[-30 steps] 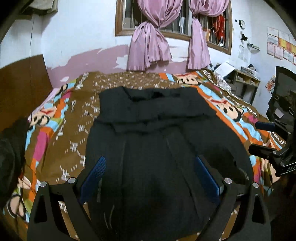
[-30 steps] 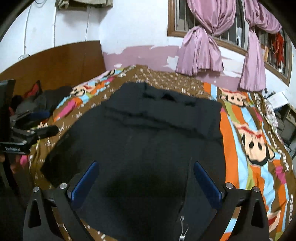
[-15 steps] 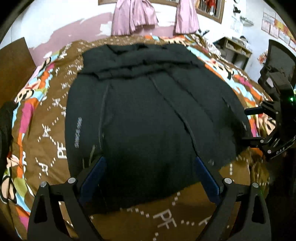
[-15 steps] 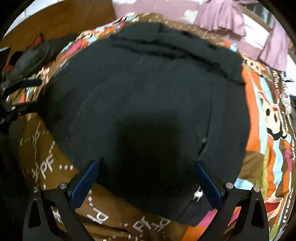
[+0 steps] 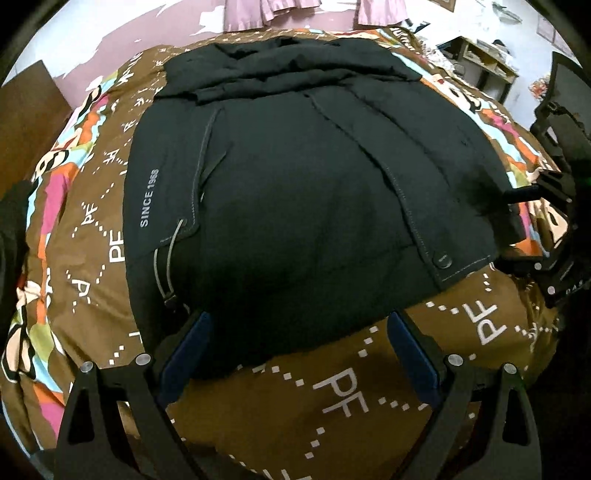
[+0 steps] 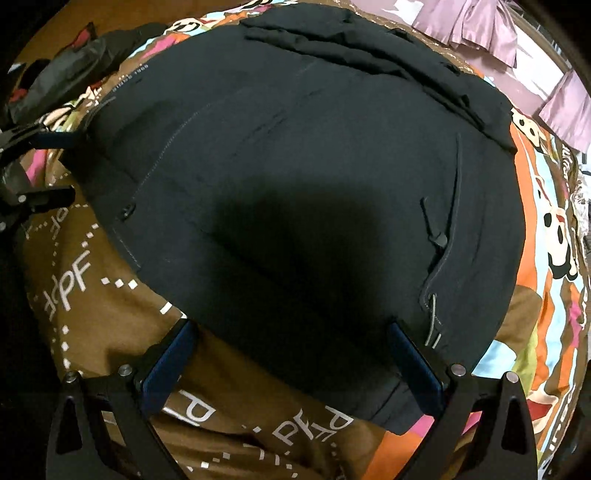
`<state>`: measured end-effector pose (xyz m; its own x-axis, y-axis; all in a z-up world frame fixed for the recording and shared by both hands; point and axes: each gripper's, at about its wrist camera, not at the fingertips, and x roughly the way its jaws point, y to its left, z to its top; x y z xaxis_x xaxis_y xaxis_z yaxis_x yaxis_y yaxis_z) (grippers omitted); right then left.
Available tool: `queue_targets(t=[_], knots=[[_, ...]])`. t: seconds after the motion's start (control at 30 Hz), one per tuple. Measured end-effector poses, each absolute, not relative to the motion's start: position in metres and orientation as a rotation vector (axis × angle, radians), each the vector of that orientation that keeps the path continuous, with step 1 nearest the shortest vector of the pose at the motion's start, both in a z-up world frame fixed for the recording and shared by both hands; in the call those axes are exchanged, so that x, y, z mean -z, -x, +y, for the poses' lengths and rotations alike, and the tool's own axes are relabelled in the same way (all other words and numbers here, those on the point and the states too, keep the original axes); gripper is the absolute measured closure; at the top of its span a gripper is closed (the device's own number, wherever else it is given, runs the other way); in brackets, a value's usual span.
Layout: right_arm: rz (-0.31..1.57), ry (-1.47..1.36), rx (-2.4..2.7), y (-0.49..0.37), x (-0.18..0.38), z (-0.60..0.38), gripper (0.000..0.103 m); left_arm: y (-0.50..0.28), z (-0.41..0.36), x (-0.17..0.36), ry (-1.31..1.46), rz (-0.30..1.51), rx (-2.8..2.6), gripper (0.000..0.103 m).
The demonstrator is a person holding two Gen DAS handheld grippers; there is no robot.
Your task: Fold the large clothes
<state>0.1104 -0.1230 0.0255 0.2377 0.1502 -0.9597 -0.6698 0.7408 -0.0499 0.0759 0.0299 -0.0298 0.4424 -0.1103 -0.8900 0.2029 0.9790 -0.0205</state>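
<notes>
A large black jacket [image 5: 295, 177] lies spread flat on the bed, collar at the far end, hem nearest me. White "SINCE 1988" lettering runs along its left side. My left gripper [image 5: 299, 332] is open and empty, low over the hem's left part. My right gripper [image 6: 291, 343] is open and empty over the hem's right part, its pads straddling the hem edge. The jacket also fills the right wrist view [image 6: 314, 166]. Each gripper shows in the other's view: the right one [image 5: 554, 229] at the jacket's right edge, the left one [image 6: 33, 166] at its left edge.
The bed cover [image 5: 332, 398] is brown with white "PF" marks and bright cartoon stripes. A dark pile of clothes [image 6: 74, 66] lies at the bed's left by a wooden headboard. Pink curtains [image 6: 480, 29], a shelf [image 5: 487, 70] and a black chair [image 5: 569, 96] stand beyond.
Both grippers have dropped and tilted down toward the jacket's near hem, and the bed cover in front of it has come into view. Both stay open.
</notes>
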Motion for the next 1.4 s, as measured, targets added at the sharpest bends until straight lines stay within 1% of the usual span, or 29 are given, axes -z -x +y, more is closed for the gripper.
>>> queue_targets(t=[0.2,0.37,0.7,0.8,1.17,1.27,1.4], knots=[[1.117,0.535,-0.516,-0.116,-0.027,-0.123,0.000,-0.076,0.032,0.035,-0.059,1.108,0.185,0.010],[1.094,0.497,-0.502,-0.126,-0.032,-0.122,0.000,-0.075,0.025,0.034,-0.080,1.101,0.201,0.010],[1.072,0.268,-0.538,-0.191,-0.083,-0.123,0.000,-0.071,0.014,0.034,-0.149,1.057,0.150,0.010],[1.072,0.229,-0.558,-0.199,-0.092,-0.121,0.000,-0.071,0.014,0.032,-0.159,1.037,0.121,0.010],[1.138,0.217,-0.576,-0.192,-0.074,-0.124,0.000,-0.085,0.012,0.059,-0.236,1.140,0.092,0.009],[1.145,0.198,-0.577,-0.193,-0.071,-0.126,0.000,-0.086,0.006,0.063,-0.336,1.144,0.103,0.009],[1.146,0.209,-0.575,-0.189,-0.069,-0.125,0.000,-0.088,0.001,0.069,-0.465,1.100,0.072,0.008]])
